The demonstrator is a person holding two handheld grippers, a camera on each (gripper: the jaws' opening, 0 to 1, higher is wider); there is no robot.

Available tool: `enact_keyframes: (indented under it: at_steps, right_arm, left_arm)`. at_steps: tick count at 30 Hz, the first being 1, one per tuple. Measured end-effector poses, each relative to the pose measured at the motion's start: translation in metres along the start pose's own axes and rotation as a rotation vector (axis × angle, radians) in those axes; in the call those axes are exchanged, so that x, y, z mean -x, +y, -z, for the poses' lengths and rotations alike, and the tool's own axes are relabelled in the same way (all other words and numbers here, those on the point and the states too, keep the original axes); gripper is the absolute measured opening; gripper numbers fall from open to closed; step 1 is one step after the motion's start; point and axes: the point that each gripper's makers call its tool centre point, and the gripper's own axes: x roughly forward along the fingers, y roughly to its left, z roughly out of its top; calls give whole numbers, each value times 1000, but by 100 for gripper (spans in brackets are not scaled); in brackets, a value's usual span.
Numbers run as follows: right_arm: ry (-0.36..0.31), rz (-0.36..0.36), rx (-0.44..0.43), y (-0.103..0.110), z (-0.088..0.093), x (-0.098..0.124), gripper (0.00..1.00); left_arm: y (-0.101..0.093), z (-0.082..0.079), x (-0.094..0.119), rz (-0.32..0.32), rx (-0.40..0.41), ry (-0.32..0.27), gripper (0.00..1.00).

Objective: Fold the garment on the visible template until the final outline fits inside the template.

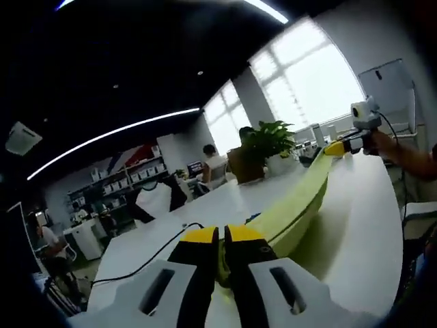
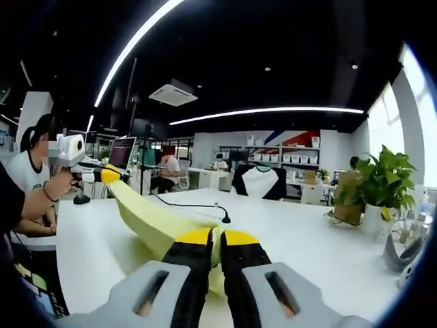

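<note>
Left gripper (image 1: 219, 240): jaws closed together, yellow tips pinching one end of the garment, seen from behind in the left gripper view. Same gripper seen far off in the right gripper view (image 2: 109, 175), held in a person's hand (image 2: 60, 186), clamped on the far end of the cloth.

Right gripper (image 2: 217, 242): jaws pressed shut on the other end of the garment, yellow tips nearly touching. Seen across the table in the left gripper view (image 1: 336, 147), again clamped on cloth, with a hand (image 1: 384, 144) behind it.

Garment (image 1: 300, 201): pale yellow, stretched taut between the two grippers as a long band, lifted above the table. In the right gripper view (image 2: 153, 220) running from the near jaws away to the left gripper. Sagging slightly along its lower edge.

Table (image 1: 362, 225): white, broad, lying beneath the hanging garment.

Template: cannot be made out on the table in either view.

Cable (image 1: 147, 260): black, lying across the table left of the left gripper; in the right gripper view running toward a small stand on the tabletop.

Potted plant (image 1: 263, 147): green, on the far part of the table near the windows; at right in the right gripper view.

Background: office room, shelving, a black-and-white shirt (image 2: 259, 182) displayed, seated people, bright windows (image 1: 307, 75).
</note>
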Motion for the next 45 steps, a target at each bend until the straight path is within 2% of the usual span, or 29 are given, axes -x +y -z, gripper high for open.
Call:
enact_keyframes:
  at_steps: [2, 7, 9, 11, 13, 19, 22, 27, 31, 34, 40, 42, 43, 44, 45]
  right_arm:
    - [5, 2, 4, -5, -2, -6, 1]
    - [3, 1, -59, -14, -6, -20, 1]
    - [34, 28, -70, -22, -2, -28, 1]
    - [21, 27, -62, -25, -3, -36, 1]
    - [12, 25, -90, -29, -3, -42, 1]
    - [30, 55, -89, -46, 7, -62, 1]
    - [29, 60, -78, -52, 9, -71, 1]
    - [78, 116, -80, -64, 20, -86, 1]
    - [103, 142, -10, -70, 25, -98, 1]
    - [133, 167, 53, -77, 32, -110, 1]
    - [187, 187, 116, -87, 50, -132, 1]
    - [193, 196, 86, -90, 58, -137, 1]
    - [214, 215, 0, -90, 69, -137, 1]
    - [230, 221, -38, -92, 76, -138, 1]
    - [228, 228, -27, -96, 80, -141, 1]
  left_arm:
    - [5, -1, -6, 0, -18, 2, 4]
    - [16, 1, -20, -15, -70, 14, 4]
    - [17, 3, -25, -16, -88, 15, 4]
    - [22, 6, -32, -28, -110, 23, 4]
    - [28, 8, -39, -30, -112, 24, 4]
    - [41, 13, -62, 11, 49, 22, 4]
    - [50, 17, -73, 15, 82, 26, 4]
    - [51, 29, -88, 20, 48, 59, 4]
    - [57, 33, -100, 12, 0, 70, 4]
    - [63, 35, -109, 8, 1, 74, 4]
    - [74, 57, -134, -10, 55, 102, 4]
    - [79, 69, -142, -61, 124, 120, 4]
    - [79, 72, -146, -58, 117, 122, 4]
    - [79, 76, -149, -64, 120, 122, 4]
    - [79, 80, -152, -67, 135, 122, 4]
